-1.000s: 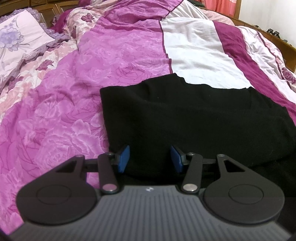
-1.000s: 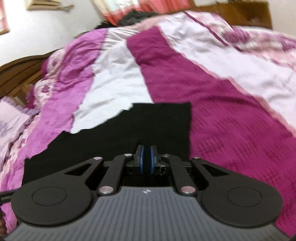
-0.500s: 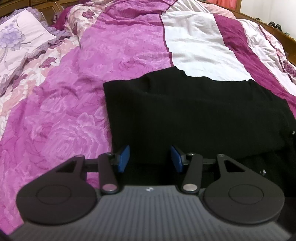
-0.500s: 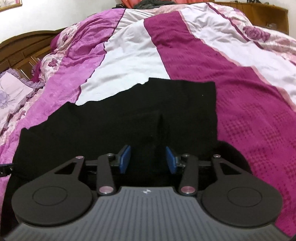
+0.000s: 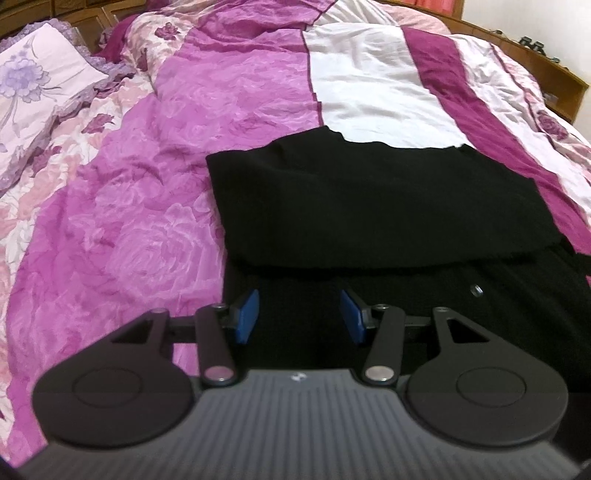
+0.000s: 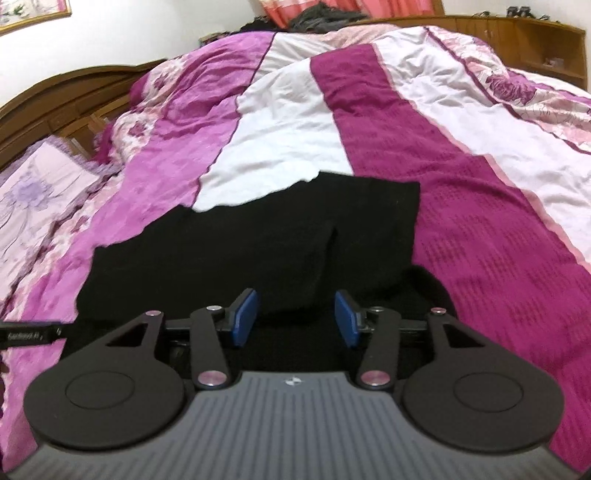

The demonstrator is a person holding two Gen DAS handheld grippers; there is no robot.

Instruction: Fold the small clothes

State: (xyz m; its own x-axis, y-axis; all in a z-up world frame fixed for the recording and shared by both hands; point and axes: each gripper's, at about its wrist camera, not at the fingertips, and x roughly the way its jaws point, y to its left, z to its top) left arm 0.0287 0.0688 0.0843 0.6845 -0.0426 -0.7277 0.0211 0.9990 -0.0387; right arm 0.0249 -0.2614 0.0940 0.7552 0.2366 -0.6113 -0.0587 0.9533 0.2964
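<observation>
A black knit garment point(image 5: 388, 206) lies on the bed with its far half folded over toward me; a small button point(image 5: 476, 290) shows on the lower layer. My left gripper point(image 5: 299, 314) hovers over the garment's near left part, open, nothing between its blue pads. In the right wrist view the same black garment point(image 6: 258, 251) spreads ahead with a raised crease in the middle. My right gripper point(image 6: 295, 317) is above its near edge, its jaws opening, with no cloth pinched between the pads.
The bed is covered by a quilt point(image 5: 129, 206) in pink, white and magenta stripes. A floral pillow point(image 5: 33, 85) lies at the far left. A wooden headboard point(image 6: 55, 99) and shelving point(image 6: 517, 33) border the bed. The tip of another black tool point(image 6: 29, 334) shows at the left edge.
My right gripper went from shut to open and drew back, showing more of the garment. My left gripper also pulled back toward me, staying open; the folded edge and button came into view.
</observation>
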